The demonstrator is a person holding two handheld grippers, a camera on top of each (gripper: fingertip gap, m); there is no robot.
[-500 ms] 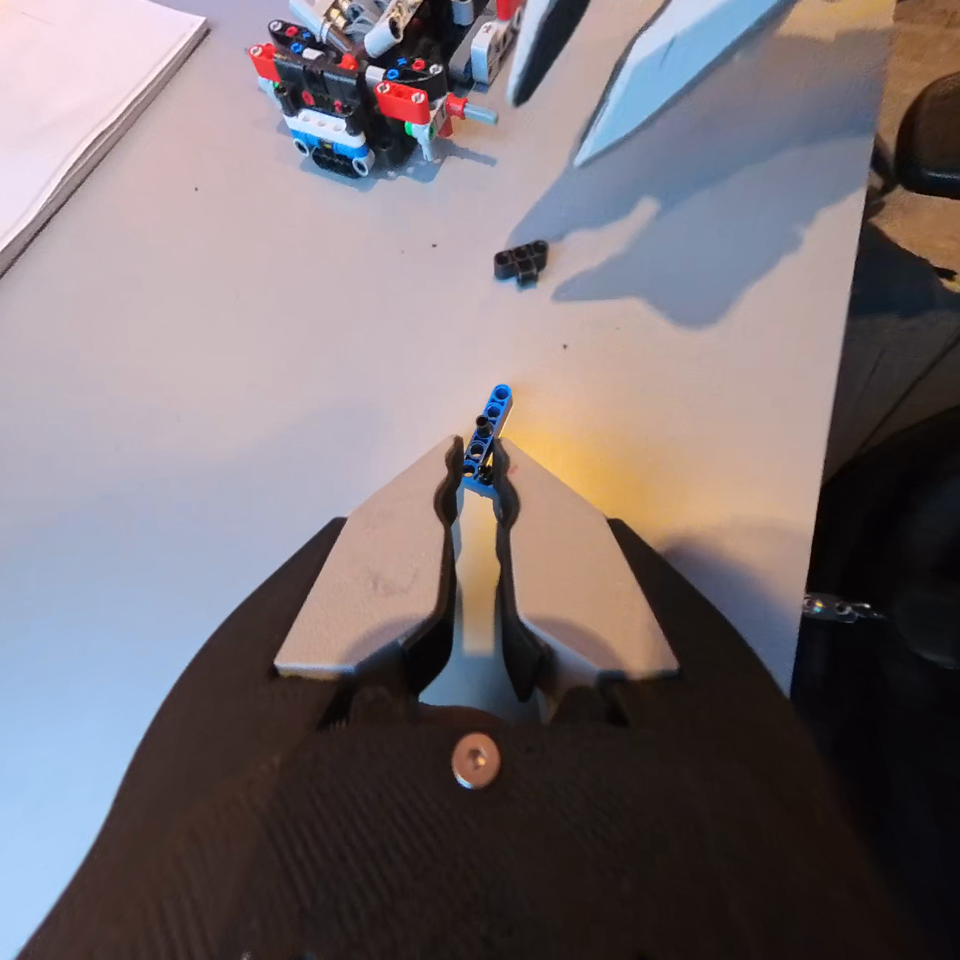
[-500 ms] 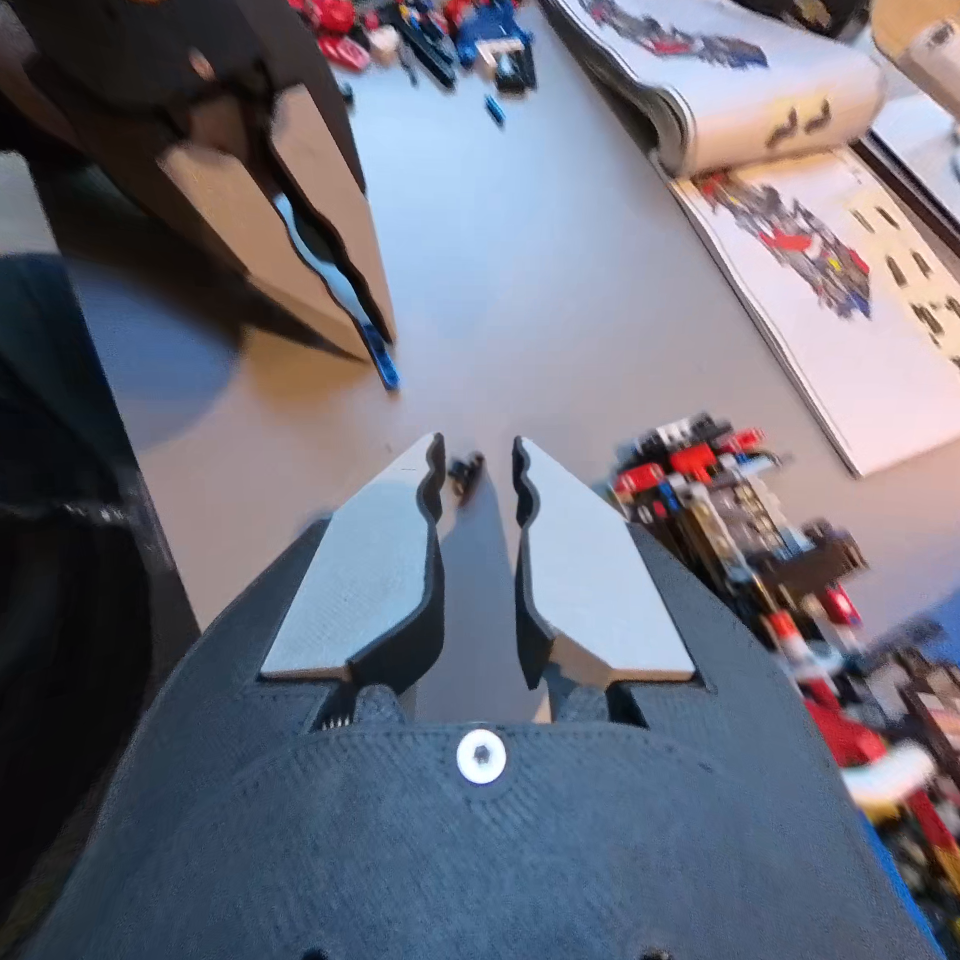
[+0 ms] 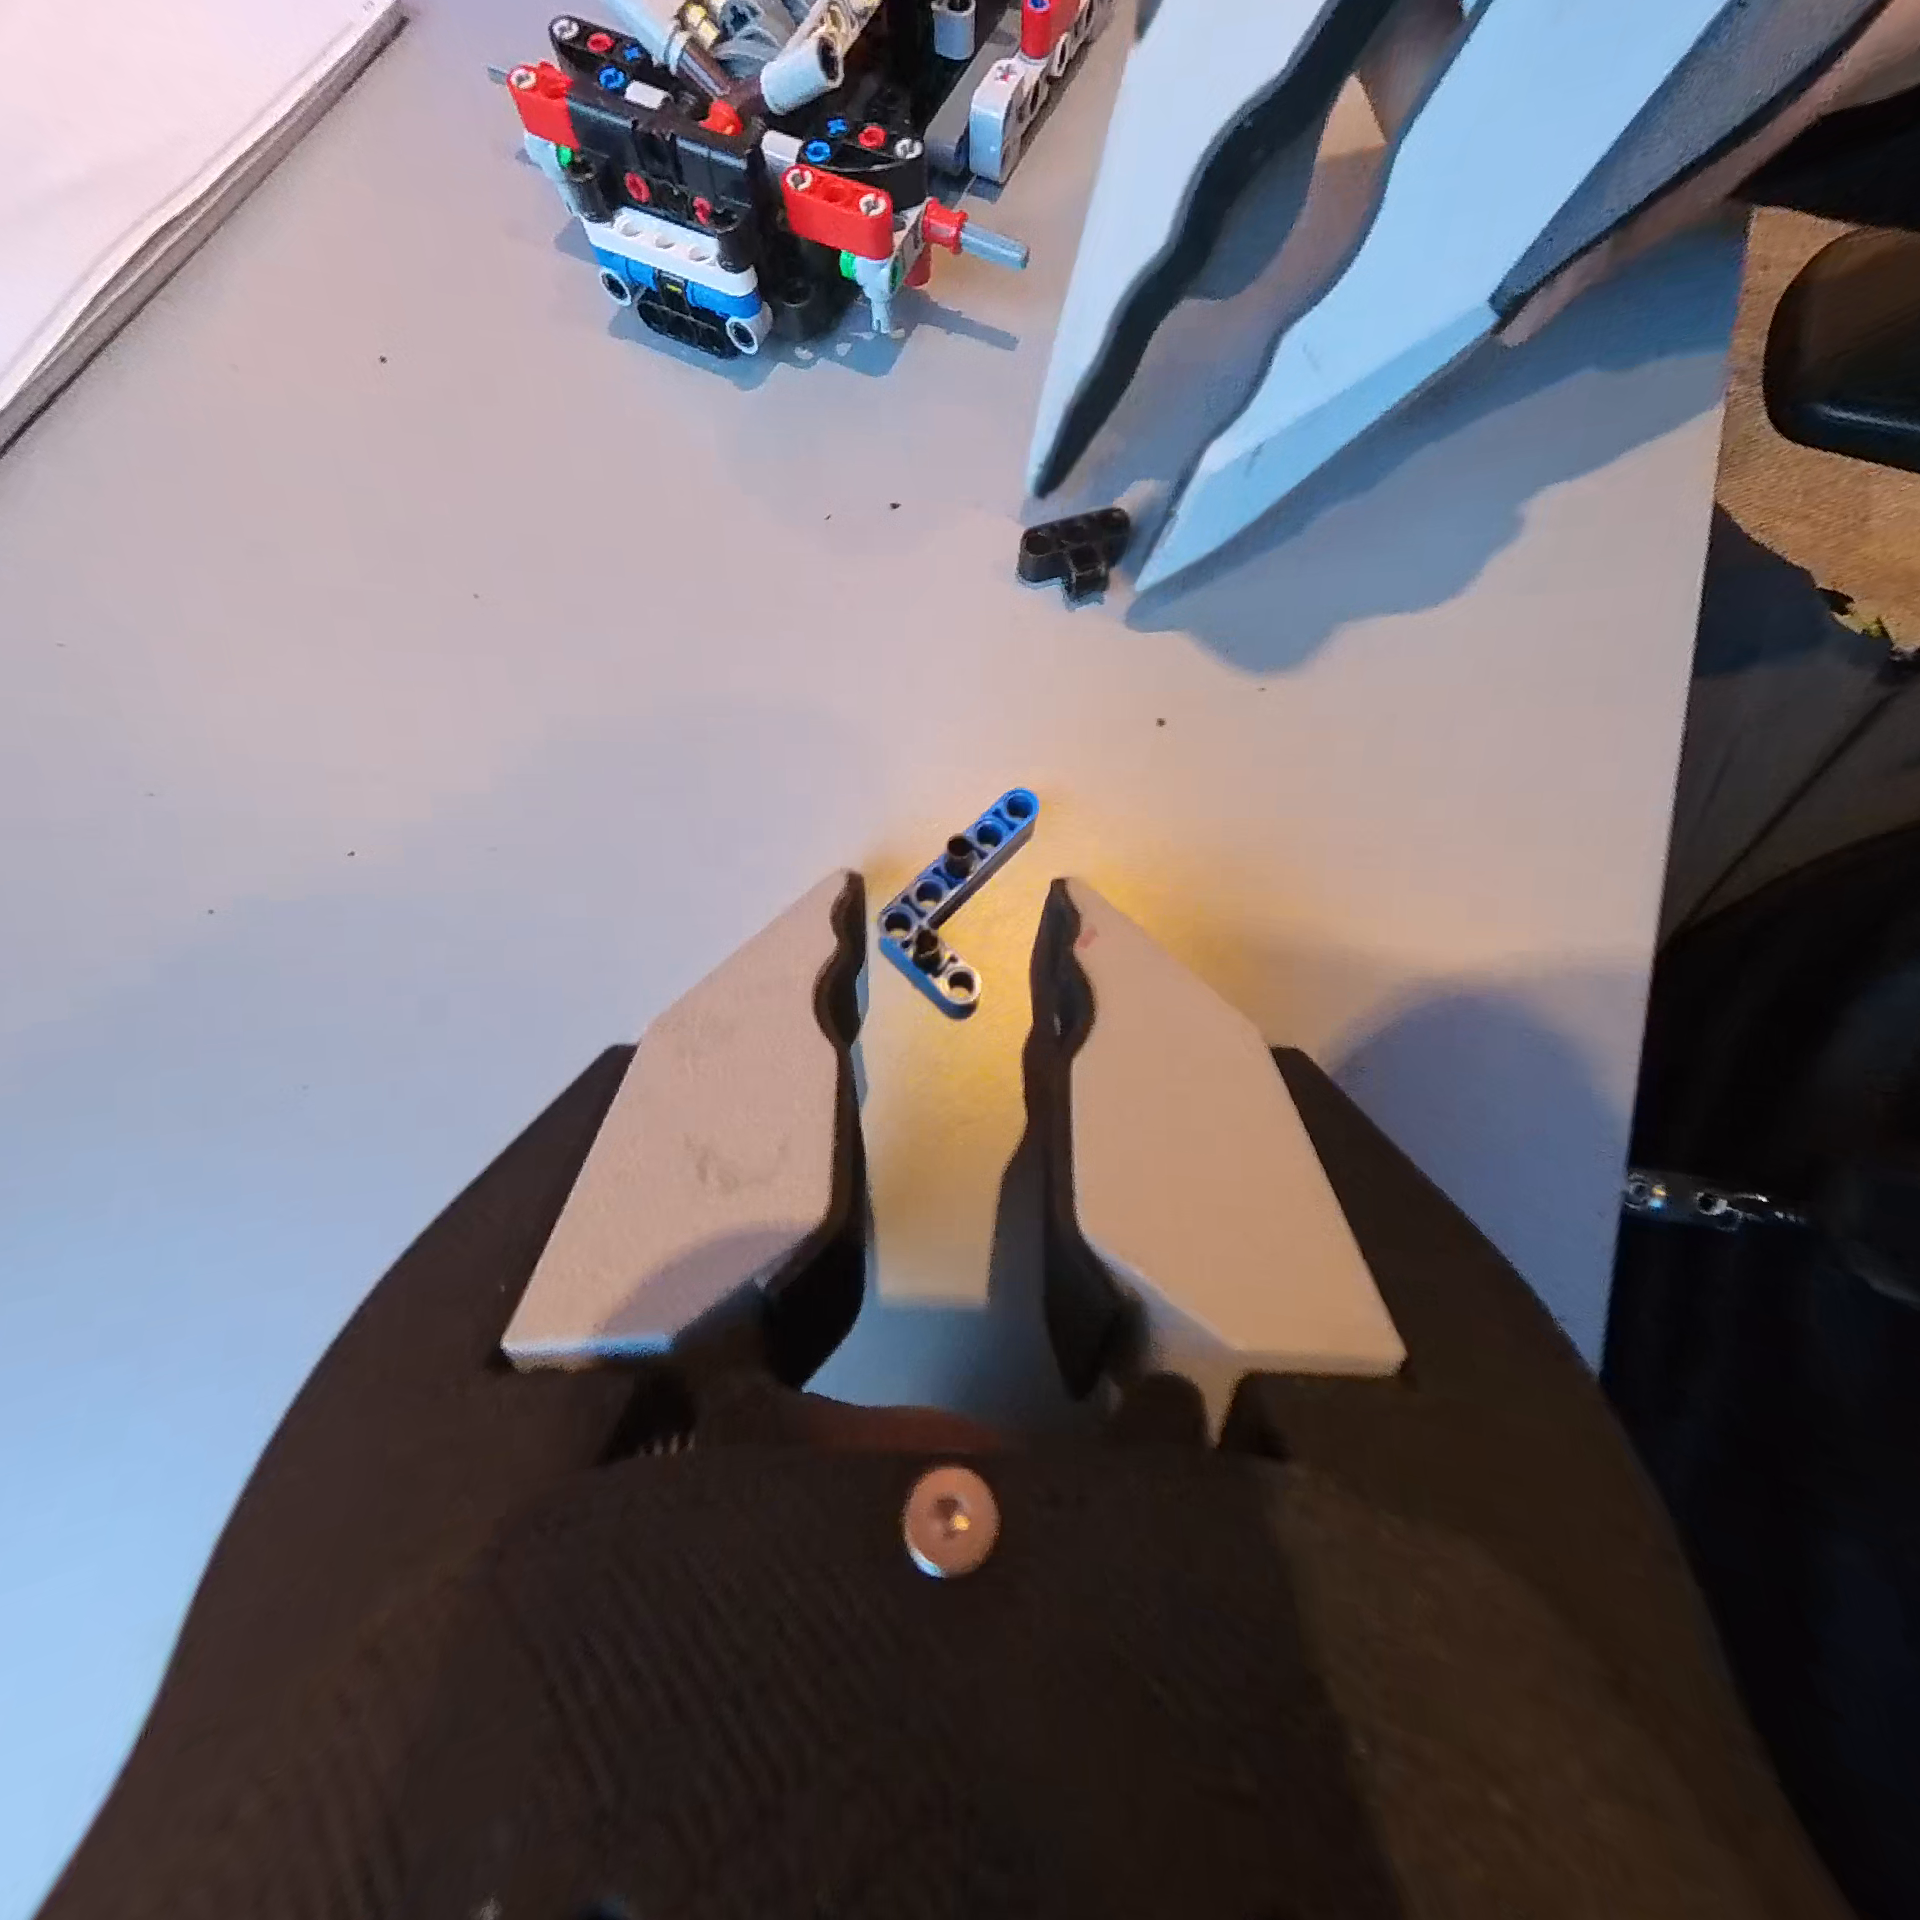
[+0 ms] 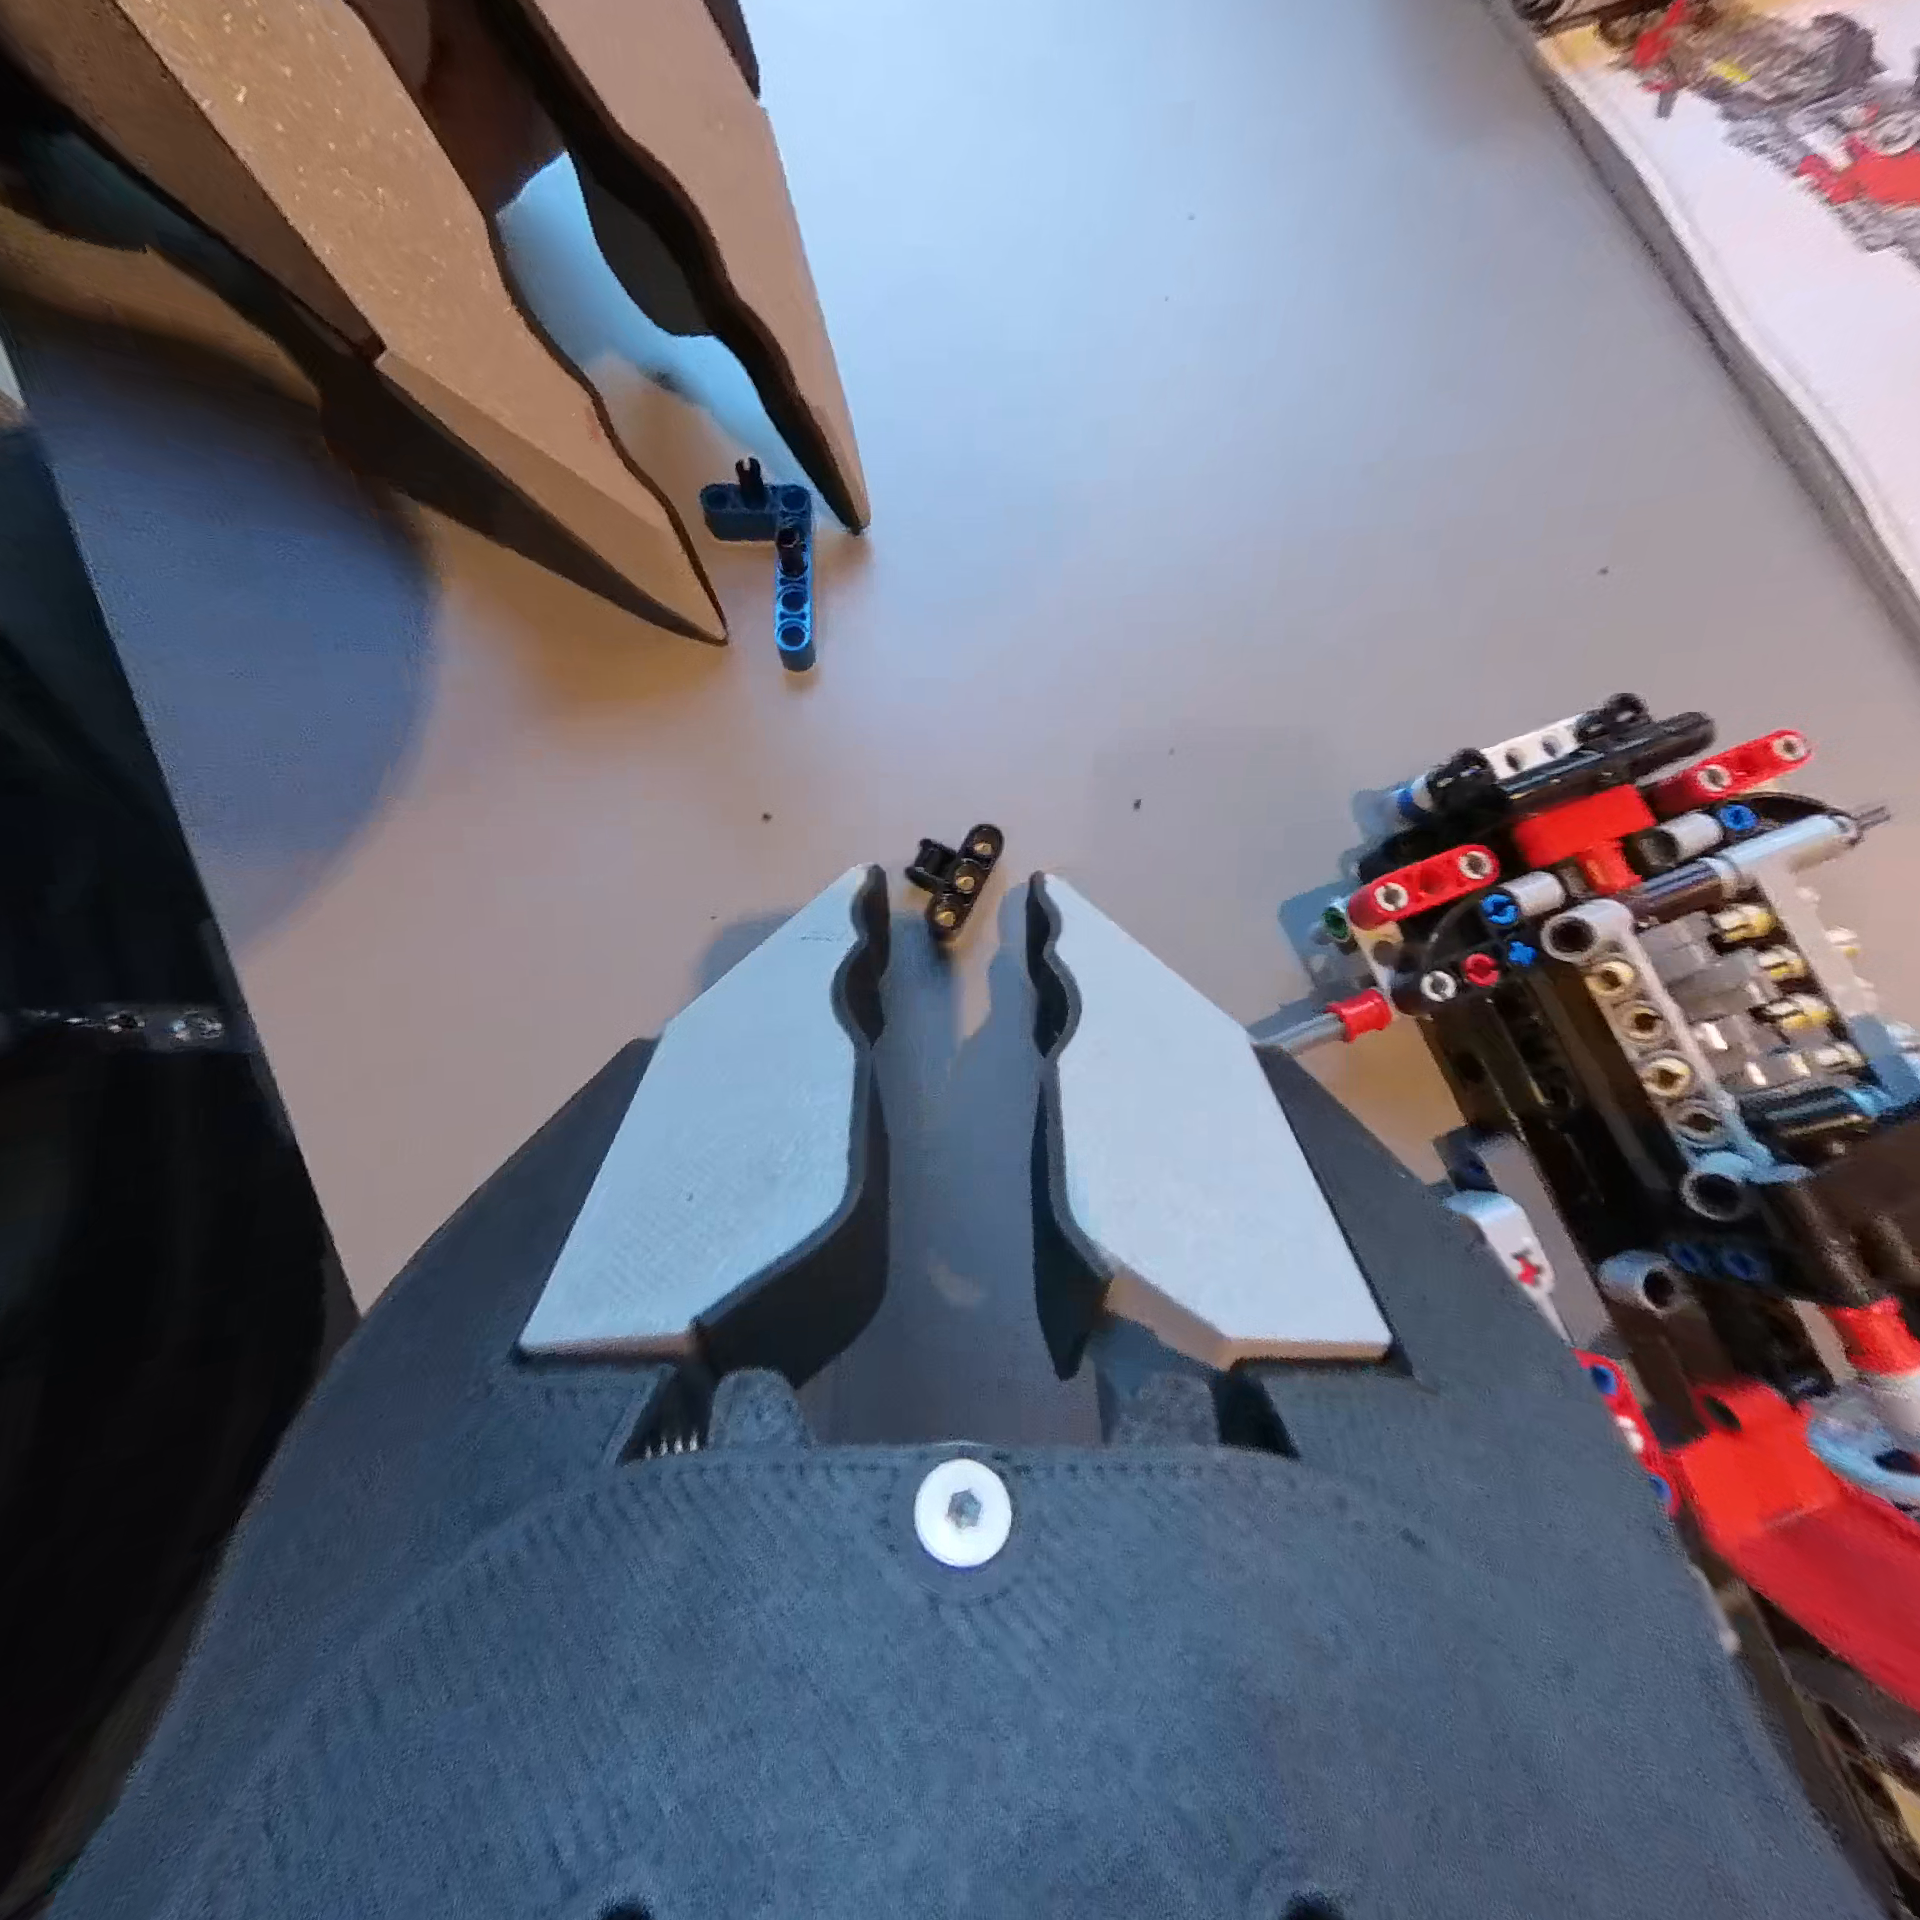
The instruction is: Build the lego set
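Observation:
A blue L-shaped beam (image 3: 948, 906) with two black pins lies flat on the grey table, just in front of my left gripper (image 3: 954, 896), which is open and empty. The beam also shows in the right wrist view (image 4: 781, 561). A small black connector piece (image 4: 958, 879) lies just ahead of my right gripper (image 4: 956, 889), which is open and empty, its tips either side of the piece. In the left wrist view the connector (image 3: 1075, 542) lies below the right gripper's tips (image 3: 1101, 530). The partly built model (image 3: 748, 197), black, red, white and blue, stands farther off.
The model (image 4: 1621, 997) stands close to the right of my right gripper. An open instruction booklet (image 4: 1787, 239) lies at the far right; its pages (image 3: 125, 166) lie left of the model. The table edge (image 3: 1662, 935) runs close on my left gripper's right, with dark floor beyond. There is about 8 centimetres between the tips of the two grippers.
My left gripper has opened and let go of the blue beam, which now lies flat on the table. My right gripper has moved in closer around the black connector.

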